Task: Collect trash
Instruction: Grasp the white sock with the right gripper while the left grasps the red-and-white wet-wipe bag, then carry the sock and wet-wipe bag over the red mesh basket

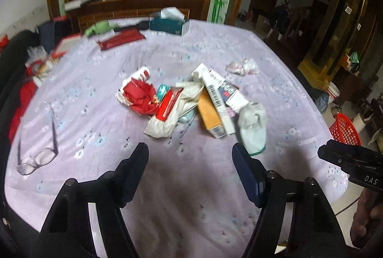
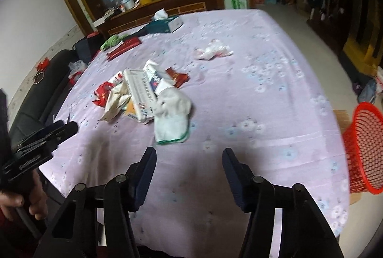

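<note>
— Trash pile [image 1: 191, 102] first: where does it lie?

— Mid-table, on the lilac flowered cloth [image 1: 167, 186], just ahead of both my grippers. My left gripper [image 1: 190, 155] hangs over bare cloth with its jaws spread wide, nothing in them. My right gripper [image 2: 189, 157] is the same: released, empty, above the cloth.

— What's in the pile?

— A crumpled red wrapper [image 1: 141, 97], a white packet [image 1: 165, 119], an orange box [image 1: 210, 114] under a long white box [image 1: 216, 97], and a white rag with a green hem [image 1: 252, 126] nearest my fingers. A small plastic scrap [image 1: 243, 66] lies apart, further back.

— Anything around it?

— Eyeglasses [image 1: 38, 157] near the left edge, well apart from the pile. A teal tissue box [image 1: 167, 23] and a dark red pouch [image 1: 122, 39] sit at the far side. The red mesh basket [image 2: 366, 145] stands off the table's right edge.
</note>
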### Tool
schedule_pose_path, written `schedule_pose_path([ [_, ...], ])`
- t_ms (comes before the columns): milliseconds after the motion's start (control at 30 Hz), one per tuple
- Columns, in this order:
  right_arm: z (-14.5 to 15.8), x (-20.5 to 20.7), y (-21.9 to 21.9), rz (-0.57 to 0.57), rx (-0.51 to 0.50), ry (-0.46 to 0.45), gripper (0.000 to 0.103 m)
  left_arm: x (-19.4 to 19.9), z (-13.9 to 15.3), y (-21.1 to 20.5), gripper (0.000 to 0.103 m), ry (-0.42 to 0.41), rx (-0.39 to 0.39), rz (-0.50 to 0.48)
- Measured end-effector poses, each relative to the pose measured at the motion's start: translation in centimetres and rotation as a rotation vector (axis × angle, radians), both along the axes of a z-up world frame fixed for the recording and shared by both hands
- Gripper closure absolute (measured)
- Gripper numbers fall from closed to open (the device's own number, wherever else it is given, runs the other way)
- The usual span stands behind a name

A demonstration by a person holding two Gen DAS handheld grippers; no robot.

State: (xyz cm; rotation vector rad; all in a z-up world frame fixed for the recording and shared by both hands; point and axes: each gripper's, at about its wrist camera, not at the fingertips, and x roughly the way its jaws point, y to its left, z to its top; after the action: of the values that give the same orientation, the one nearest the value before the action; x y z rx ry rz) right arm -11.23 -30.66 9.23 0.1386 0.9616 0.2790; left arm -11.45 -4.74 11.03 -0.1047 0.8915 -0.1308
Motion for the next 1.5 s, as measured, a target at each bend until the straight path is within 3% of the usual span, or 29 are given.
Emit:
schedule_pose_path([
  [100,-0.6,1.1,0.8,0.008,0.02,0.027,0.042,2.0,-1.1,1.0,0.037,0.022,0.002,-0.037],
  [167,-0.9,2.0,1.4,0.011,0.028,0.044,0.046,3.7,-2.3,1.5,0.051,0.044,0.021,-0.054],
  [233,-1.4,2.9,2.1,0.011,0.036,0.072,0.048,4.9,-3.4,1.7,0.054,0.069,0.023,-0.073],
  [533,-2.7,5.5,3.2,-0.034,0.058,0.137,0.048,10.1,-5.9,1.5,0.055,0.095,0.06,-0.136],
  [767,-3.9,8.7,4.6,-0.073,0.056,0.149,0.048,12.7,-7.5,1.9,0.059,0.122,0.036,-0.178],
  [967,-5.9,11.1,5.6,-0.105,0.047,0.17,0.05,12.1,-6.7,2.2,0.065,0.076,0.017,-0.22],
  [1000,-6.2,11.2,5.8,-0.104,0.049,0.175,0.07,11.8,-6.5,2.4,0.065,0.07,0.004,-0.225],
  [1033,-6.3,11.2,5.9,-0.099,0.048,0.18,0.08,11.4,-6.2,2.6,0.065,0.067,-0.013,-0.23],
  [1133,-5.9,10.2,6.2,-0.094,0.053,0.16,0.086,9.9,-5.2,3.1,0.065,0.056,-0.054,-0.239],
  [1267,-5.0,8.3,6.0,-0.097,0.049,0.128,0.087,7.8,-4.2,3.7,0.065,0.05,-0.134,-0.25],
  [1500,-2.9,5.1,4.6,-0.115,0.081,0.072,0.087,5.4,-2.6,1.2,0.065,0.017,-0.117,-0.302],
])
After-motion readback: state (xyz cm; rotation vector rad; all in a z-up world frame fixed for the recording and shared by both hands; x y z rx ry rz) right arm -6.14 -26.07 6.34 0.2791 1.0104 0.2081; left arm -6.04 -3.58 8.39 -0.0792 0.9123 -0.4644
